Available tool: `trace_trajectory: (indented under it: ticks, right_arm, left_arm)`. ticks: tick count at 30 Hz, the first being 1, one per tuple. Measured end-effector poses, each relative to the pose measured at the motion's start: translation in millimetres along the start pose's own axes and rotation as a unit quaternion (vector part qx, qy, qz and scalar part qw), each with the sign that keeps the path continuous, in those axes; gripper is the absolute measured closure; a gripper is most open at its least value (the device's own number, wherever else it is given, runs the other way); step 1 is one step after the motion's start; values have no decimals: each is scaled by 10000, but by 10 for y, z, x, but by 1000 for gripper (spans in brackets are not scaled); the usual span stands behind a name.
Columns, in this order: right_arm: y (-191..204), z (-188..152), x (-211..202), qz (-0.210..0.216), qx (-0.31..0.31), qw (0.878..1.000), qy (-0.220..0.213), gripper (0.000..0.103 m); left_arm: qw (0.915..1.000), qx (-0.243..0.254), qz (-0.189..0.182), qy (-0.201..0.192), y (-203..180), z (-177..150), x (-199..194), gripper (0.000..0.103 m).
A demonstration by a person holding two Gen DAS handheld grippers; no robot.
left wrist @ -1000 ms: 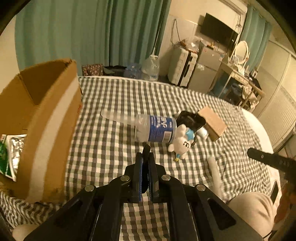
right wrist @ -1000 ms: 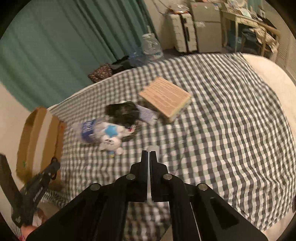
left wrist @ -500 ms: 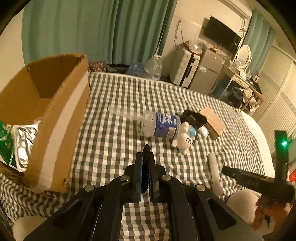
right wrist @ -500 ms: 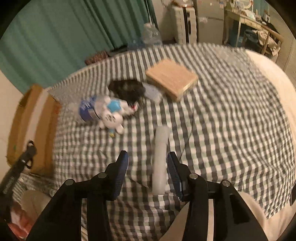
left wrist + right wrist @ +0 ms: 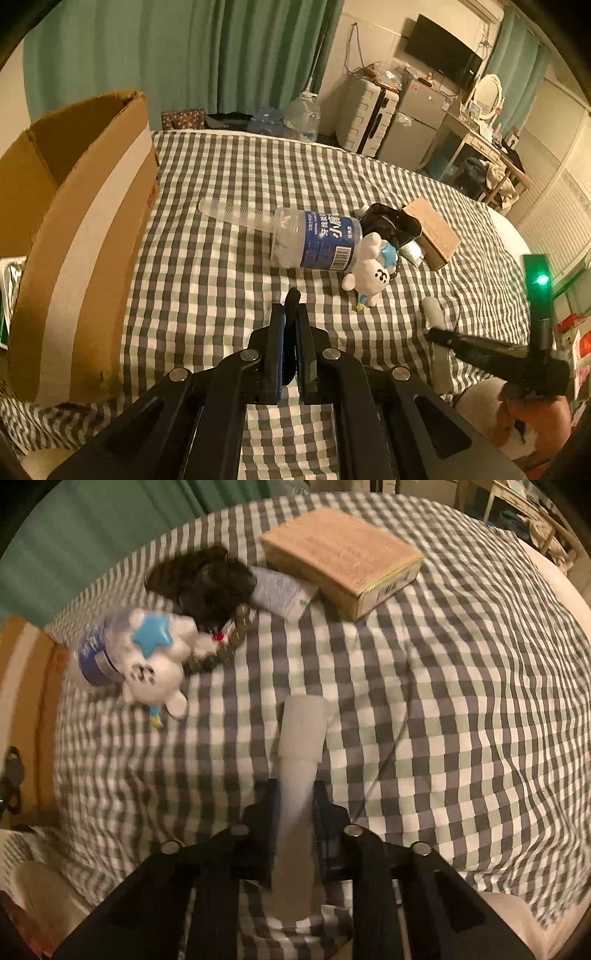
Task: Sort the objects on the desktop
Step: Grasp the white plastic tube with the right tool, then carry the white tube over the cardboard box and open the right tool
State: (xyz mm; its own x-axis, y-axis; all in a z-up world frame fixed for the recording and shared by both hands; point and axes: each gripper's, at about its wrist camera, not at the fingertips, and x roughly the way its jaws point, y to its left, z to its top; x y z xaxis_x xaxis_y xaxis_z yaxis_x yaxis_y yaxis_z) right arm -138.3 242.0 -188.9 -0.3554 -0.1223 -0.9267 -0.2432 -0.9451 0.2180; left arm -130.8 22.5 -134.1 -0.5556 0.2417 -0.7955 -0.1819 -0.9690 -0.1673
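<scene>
A white tube (image 5: pixel 301 738) lies lengthwise on the checked bedspread (image 5: pixel 461 701). My right gripper (image 5: pixel 295 794) points steeply down over it, its jaws closing with the tube between them and the pads touching its sides. In the left wrist view the same tube (image 5: pixel 432 314) shows beside the right gripper's dark finger. My left gripper (image 5: pixel 291 310) is shut and empty, hovering over bare cloth short of the water bottle (image 5: pixel 314 240) and the white plush toy (image 5: pixel 369 273). The open cardboard box (image 5: pixel 74 240) stands to its left.
Behind the toy lie a black pouch (image 5: pixel 391 221), a small white packet (image 5: pixel 280 590) and a flat brown carton (image 5: pixel 432 232). A clear ruler (image 5: pixel 236 212) sticks out past the bottle. Green foil packets sit inside the open box. A person's hand (image 5: pixel 535 424) holds the right gripper.
My right gripper dropped toward the bedspread, opened around the white tube, then closed in against it. The left gripper stayed shut and barely moved.
</scene>
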Motion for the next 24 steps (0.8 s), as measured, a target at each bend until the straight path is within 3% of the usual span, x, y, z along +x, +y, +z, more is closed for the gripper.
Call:
trace_trajectory:
  ticks: [3, 6, 11, 19, 24]
  right_arm:
    - [13, -10, -197, 9, -76, 9995, -306, 90]
    - [22, -38, -410, 306, 46, 9983, -492, 90]
    - [332, -27, -919, 648, -222, 9940, -850, 90]
    - [1407, 5, -1662, 1323, -1125, 9760, -1317, 90]
    - [2264, 49, -1780, 2062, -1723, 9549, -1262, 90]
  left_arm:
    - [10000, 85, 26, -23, -29, 30, -48, 98]
    - [9997, 181, 77, -145, -44, 42, -163, 98]
    - [9991, 82, -54, -415, 66, 152, -512, 98]
    - [9927, -347, -166, -1142, 609, 476, -1324, 97]
    - [9893, -360, 366, -1364, 1148, 607, -1671, 97]
